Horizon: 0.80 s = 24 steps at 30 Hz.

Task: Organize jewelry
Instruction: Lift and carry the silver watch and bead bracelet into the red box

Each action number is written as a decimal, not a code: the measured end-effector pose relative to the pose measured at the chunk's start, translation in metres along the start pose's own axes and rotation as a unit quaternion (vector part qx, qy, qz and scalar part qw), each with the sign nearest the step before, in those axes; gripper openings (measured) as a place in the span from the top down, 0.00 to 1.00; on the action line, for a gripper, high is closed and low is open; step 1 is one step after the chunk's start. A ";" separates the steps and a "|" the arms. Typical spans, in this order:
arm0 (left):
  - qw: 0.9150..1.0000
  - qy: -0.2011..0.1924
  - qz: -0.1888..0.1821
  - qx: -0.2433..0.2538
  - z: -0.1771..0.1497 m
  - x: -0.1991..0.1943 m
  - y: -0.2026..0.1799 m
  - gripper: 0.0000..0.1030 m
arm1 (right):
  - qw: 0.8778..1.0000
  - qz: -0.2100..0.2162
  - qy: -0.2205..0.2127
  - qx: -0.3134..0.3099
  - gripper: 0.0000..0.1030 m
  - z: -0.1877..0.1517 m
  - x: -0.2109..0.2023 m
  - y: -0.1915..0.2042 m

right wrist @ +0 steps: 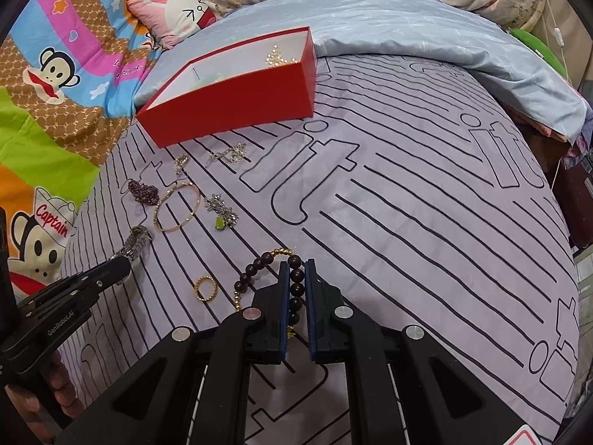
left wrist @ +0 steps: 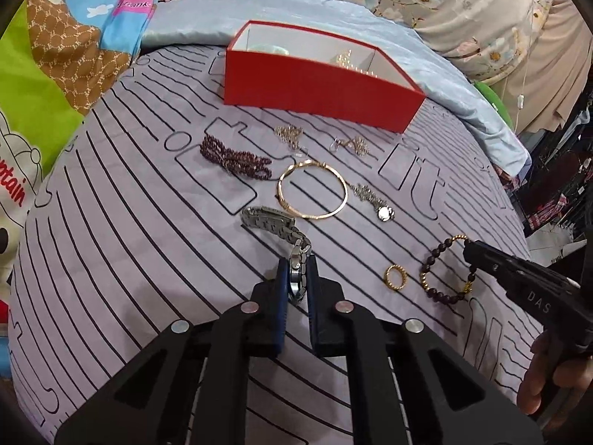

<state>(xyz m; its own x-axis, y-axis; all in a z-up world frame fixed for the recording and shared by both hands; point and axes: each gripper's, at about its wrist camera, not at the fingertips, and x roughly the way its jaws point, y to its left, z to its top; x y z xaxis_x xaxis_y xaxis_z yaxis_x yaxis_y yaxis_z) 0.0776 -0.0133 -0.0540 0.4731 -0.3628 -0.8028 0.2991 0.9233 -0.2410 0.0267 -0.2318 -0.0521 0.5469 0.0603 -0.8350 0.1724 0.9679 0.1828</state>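
On the striped lilac bedspread, my left gripper (left wrist: 296,263) is shut on the case of a silver watch (left wrist: 274,224), whose metal band trails away up and to the left. My right gripper (right wrist: 296,263) is shut on a dark bead bracelet (right wrist: 296,285) with gold beads, and the loop lies to the left of its fingers. The right gripper (left wrist: 467,250) also shows in the left wrist view, on that bracelet (left wrist: 433,263). An open red box (left wrist: 318,85) at the back holds gold jewelry. A gold ring (left wrist: 396,277) lies between the two grippers.
A gold bangle (left wrist: 313,190), a purple bead strand (left wrist: 233,157), a silver pendant necklace (left wrist: 374,200) and small earrings (left wrist: 289,134) lie between the grippers and the box. A blue quilt (right wrist: 426,29) and cartoon bedding (right wrist: 55,74) border the spread. A hand (left wrist: 537,385) holds the right tool.
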 end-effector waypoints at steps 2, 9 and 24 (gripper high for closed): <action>1.000 -0.007 -0.003 -0.001 0.004 -0.006 -0.001 0.92 | 1.000 0.004 -0.005 -0.002 0.93 0.003 -0.004 0.003; 0.999 -0.032 -0.014 -0.001 0.025 -0.030 -0.006 0.92 | 0.999 0.019 -0.031 -0.012 0.93 0.020 -0.024 0.013; 0.995 -0.095 -0.019 0.006 0.092 -0.069 -0.012 0.92 | 0.994 0.037 -0.086 -0.055 0.93 0.081 -0.055 0.039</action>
<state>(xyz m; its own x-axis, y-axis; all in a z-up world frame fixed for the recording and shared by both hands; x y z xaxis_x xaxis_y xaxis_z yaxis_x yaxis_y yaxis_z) 0.1180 -0.0109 0.0547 0.6086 -0.4159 -0.6757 0.3291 0.9072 -0.2620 0.0698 -0.2175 0.0434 0.6879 0.0994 -0.7190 0.0404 0.9838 0.1747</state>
